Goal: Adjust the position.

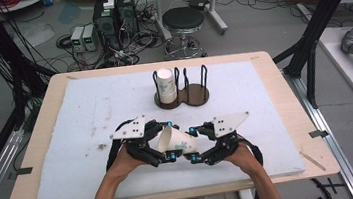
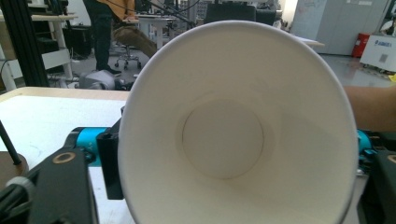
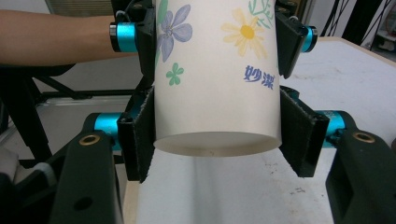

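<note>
Paper cup [image 1: 175, 141] with flower prints hangs on its side between both grippers, low over the white mat [image 1: 68, 142] at the near part of the bench [image 1: 282, 75]. Blue characters reading "妙洁" sit beneath a yellow daisy on its wall. Right gripper [image 3: 217, 135] clamps the cup near its base, pads pressed on both sides. Left gripper [image 1: 166, 153] grips the cup at the rim end, its pads against the wall. Both forearms come in low, the grippers level and pointing toward each other. Farther back, a second cup [image 1: 166, 85] stands in a wire holder [image 1: 198, 89].
</note>
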`<action>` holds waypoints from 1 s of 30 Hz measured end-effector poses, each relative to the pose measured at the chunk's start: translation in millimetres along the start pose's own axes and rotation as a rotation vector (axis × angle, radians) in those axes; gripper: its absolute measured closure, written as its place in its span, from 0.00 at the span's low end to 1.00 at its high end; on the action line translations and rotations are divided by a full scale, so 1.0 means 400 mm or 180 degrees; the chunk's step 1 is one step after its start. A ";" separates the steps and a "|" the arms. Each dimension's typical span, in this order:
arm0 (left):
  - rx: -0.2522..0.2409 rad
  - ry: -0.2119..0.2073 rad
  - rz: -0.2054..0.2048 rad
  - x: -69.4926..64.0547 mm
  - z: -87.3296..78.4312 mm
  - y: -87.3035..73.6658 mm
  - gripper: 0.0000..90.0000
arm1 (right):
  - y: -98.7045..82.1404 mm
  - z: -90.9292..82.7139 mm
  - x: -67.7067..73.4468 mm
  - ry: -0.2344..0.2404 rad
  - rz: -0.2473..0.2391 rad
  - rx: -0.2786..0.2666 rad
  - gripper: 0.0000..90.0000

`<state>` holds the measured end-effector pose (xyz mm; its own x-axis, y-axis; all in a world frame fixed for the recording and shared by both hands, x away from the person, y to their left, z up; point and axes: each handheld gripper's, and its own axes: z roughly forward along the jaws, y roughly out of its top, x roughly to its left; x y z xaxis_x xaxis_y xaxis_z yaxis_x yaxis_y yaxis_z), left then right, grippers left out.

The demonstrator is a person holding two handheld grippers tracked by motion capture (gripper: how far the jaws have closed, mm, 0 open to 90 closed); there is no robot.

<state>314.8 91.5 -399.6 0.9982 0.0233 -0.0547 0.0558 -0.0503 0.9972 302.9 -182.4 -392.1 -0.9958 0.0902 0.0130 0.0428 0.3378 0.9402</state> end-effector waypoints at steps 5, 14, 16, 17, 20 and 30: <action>-0.0007 -0.0001 0.0024 -0.001 -0.001 0.000 0.30 | 0.000 0.000 -0.001 0.0001 -0.0016 0.0002 0.42; 0.0064 0.0020 0.0038 -0.002 -0.002 0.000 0.30 | 0.004 0.007 0.002 -0.0100 0.0091 0.0094 0.19; 0.0076 0.0033 0.0049 -0.001 -0.005 0.000 0.30 | 0.004 0.010 0.004 -0.0112 0.0055 0.0126 0.19; 0.0070 0.0040 0.0051 -0.001 -0.006 0.000 0.30 | 0.004 0.012 0.005 -0.0082 0.0065 0.0142 0.19; 0.0119 0.0073 0.0061 -0.002 -0.013 0.002 0.30 | 0.004 0.016 0.005 -0.0106 0.0065 0.0181 0.19; 0.0704 0.0337 0.0111 0.015 -0.056 0.031 0.29 | -0.025 -0.015 -0.001 -0.0703 0.0244 0.0319 0.19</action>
<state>321.1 113.4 -386.4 0.9926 0.1217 -0.0030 0.0360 -0.2702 0.9621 302.3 -191.5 -399.5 -0.9481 0.3179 -0.0021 0.1362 0.4123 0.9008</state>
